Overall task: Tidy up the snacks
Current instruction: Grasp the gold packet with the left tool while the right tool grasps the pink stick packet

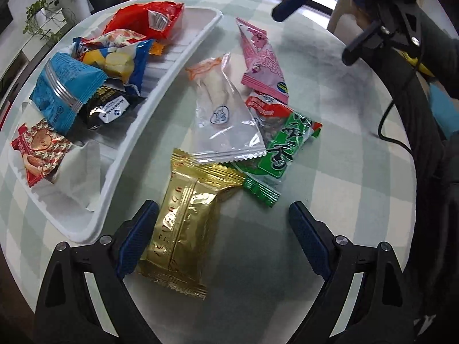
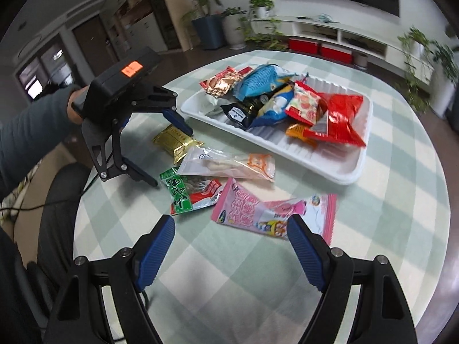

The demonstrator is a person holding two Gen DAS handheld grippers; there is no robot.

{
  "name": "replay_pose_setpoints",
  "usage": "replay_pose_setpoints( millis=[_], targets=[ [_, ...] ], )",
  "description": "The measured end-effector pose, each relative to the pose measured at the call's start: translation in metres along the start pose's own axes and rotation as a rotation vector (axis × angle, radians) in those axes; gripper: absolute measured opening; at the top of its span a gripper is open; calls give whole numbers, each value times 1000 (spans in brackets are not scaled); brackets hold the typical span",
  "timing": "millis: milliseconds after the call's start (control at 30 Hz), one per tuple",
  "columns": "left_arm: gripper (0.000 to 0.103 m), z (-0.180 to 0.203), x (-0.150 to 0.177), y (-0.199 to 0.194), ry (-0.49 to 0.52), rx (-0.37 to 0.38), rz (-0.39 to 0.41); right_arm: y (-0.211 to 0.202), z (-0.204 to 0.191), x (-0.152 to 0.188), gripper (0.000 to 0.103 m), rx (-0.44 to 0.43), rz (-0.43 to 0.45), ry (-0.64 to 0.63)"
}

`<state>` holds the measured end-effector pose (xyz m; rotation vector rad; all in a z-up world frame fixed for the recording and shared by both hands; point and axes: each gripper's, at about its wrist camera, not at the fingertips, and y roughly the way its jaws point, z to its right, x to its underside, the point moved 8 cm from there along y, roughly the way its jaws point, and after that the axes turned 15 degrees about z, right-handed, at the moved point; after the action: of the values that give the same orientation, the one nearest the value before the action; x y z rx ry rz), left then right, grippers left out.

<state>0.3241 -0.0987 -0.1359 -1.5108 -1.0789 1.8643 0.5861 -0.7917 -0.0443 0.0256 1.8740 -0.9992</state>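
A round table [image 2: 258,286] with a pale green checked cloth stands in a room with potted plants [image 2: 206,8] and a low white shelf [image 2: 344,33]. On it a white tray [image 1: 160,109] holds a pile of snack packets; beside the tray, four lie loose: gold packet [image 1: 183,229], clear packet [image 1: 223,120], green packet [image 1: 284,149], pink packet [image 1: 264,60]. The left gripper [image 1: 223,240] is spread wide over the gold packet without pinching it; the right gripper [image 2: 231,246] is spread, empty, near the pink packet, over bare cloth.
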Motion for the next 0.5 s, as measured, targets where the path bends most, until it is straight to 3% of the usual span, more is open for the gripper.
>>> replay_pose_setpoints(
  millis=[133,300,433,500],
  targets=[
    [91,-1,1,-1,0,7,-12,7,-2,0,83,-49,-65,-127],
    [91,-11,7,-6,12,-69,-11,20,9,1,83,-50,-146,-220],
    [77,-20,9,-8,2,-80,13,30,6,1,83,-86,-194,-336],
    [76,-18,12,-9,3,-73,15,34,3,1,83,-96,-216,-402]
  ],
)
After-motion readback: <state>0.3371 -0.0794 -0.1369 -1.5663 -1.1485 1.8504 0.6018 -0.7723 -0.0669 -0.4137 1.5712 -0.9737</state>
